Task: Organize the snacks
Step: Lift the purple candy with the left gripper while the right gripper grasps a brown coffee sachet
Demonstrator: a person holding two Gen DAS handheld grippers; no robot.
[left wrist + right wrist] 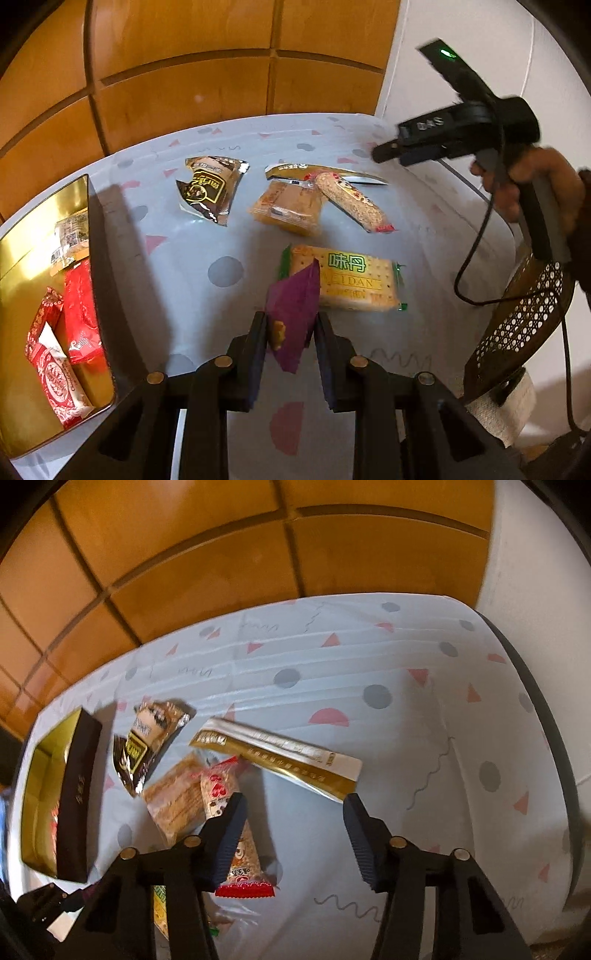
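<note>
Left gripper is clamped on a purple packet, raised above the table near the gold box at left. Right gripper stands released, jaws apart over the grain bar, gripping nothing.

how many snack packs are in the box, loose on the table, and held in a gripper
in the box: 4 (red packs, one clear pack)
loose on the table: 5
held, purple pack in the left gripper: 1
total: 10
</note>
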